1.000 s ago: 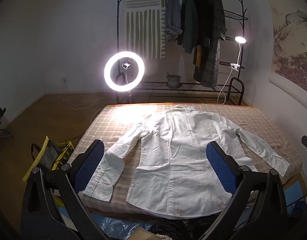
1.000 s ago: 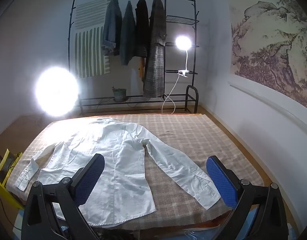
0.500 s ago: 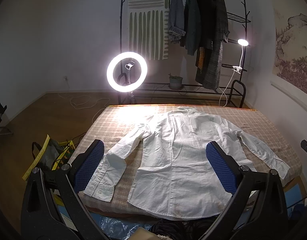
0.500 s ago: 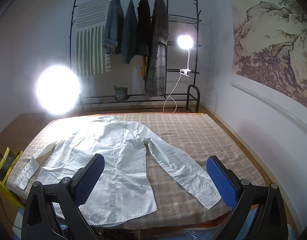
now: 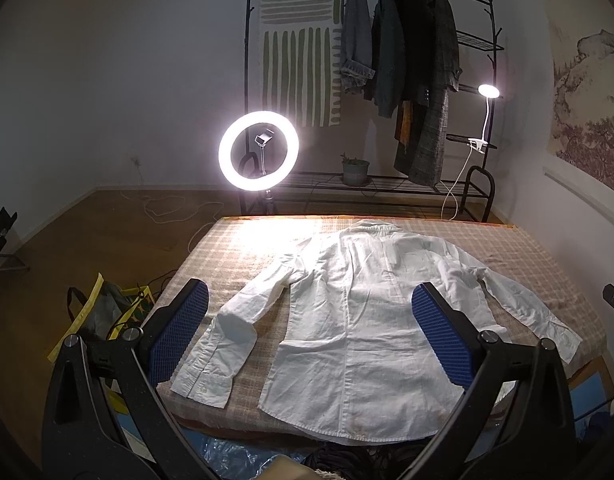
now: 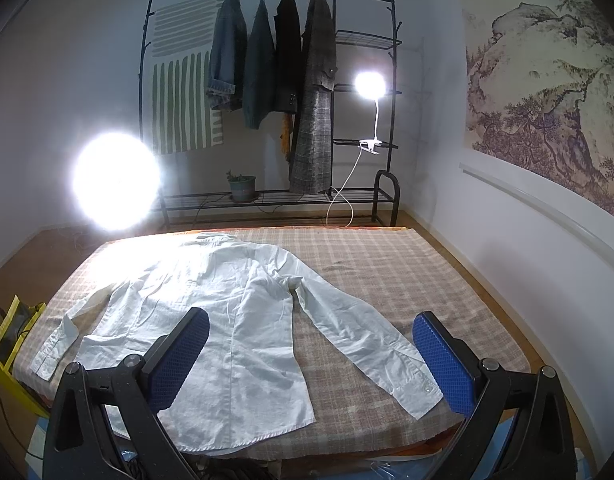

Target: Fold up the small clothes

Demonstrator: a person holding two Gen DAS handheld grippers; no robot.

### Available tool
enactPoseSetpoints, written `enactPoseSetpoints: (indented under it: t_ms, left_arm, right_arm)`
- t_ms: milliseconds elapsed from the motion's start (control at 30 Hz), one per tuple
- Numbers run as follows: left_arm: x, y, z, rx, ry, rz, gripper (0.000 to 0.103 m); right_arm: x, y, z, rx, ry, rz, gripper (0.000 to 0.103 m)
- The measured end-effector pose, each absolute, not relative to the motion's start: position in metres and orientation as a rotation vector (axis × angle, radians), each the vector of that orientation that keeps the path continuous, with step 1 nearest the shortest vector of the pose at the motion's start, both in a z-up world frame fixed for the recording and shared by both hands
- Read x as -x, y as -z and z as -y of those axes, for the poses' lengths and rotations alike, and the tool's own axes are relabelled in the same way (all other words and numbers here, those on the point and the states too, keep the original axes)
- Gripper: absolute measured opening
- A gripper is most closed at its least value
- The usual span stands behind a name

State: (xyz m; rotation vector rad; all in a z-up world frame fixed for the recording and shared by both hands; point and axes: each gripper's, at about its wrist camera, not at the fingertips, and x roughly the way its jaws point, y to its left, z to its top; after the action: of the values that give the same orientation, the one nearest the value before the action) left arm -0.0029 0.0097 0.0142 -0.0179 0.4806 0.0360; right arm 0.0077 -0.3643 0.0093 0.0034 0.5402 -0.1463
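**White shirt laid flat on checked bed as two grippers hang open above it**

A white long-sleeved shirt [image 5: 367, 320] lies spread out, unfolded, on a bed [image 5: 519, 248] covered in tan checked cloth, its collar toward the upper middle of the frame and its hem at the near edge. In the left wrist view, the left gripper [image 5: 307, 332] hangs above the bed's near edge with its blue-padded fingers [image 5: 179, 332] spread wide and nothing between them; one sleeve runs down toward the lower left, its cuff doubled back near the left pad. In the right wrist view, the right gripper [image 6: 311, 354] is likewise wide open and empty, its fingers [image 6: 443, 364] framing the shirt's lower right body and the other sleeve [image 6: 363, 332], which stretches straight toward the lower right and ends in a buttoned cuff just beside the right pad. Neither gripper touches the fabric. Behind the bed, at the top of both frames, a black clothes rack [image 6: 391, 92] holds dark jackets, with a lit ring light [image 5: 259, 150] at centre left and a clip lamp [image 6: 369, 84] to the right of the rack. A yellow bag [image 5: 103, 308] sits on the wooden floor at the left.
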Motion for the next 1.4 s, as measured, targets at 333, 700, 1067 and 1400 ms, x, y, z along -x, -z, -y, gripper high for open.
enactPoseSetpoints:
  t_ms: [333,700,1067,1400]
  left_arm:
    - [0.005,-0.017,-0.009,0.012,-0.047,-0.462,0.103]
    - [0.005,-0.016,-0.010,0.013,-0.051,-0.460,0.103]
    - [-0.006,-0.005,-0.018,0.016,-0.070,-0.470,0.103]
    - [-0.023,0.014,-0.028,0.022,-0.084,-0.502,0.103]
  right_arm:
    - [-0.007,-0.009,0.364,0.000,0.147,-0.537,0.103]
    - [-0.007,-0.008,0.364,0.002,0.148,-0.537,0.103]
    - [-0.011,-0.008,0.360,0.013,0.141,-0.541,0.103]
    - [-0.019,-0.002,0.352,0.037,0.132,-0.558,0.103]
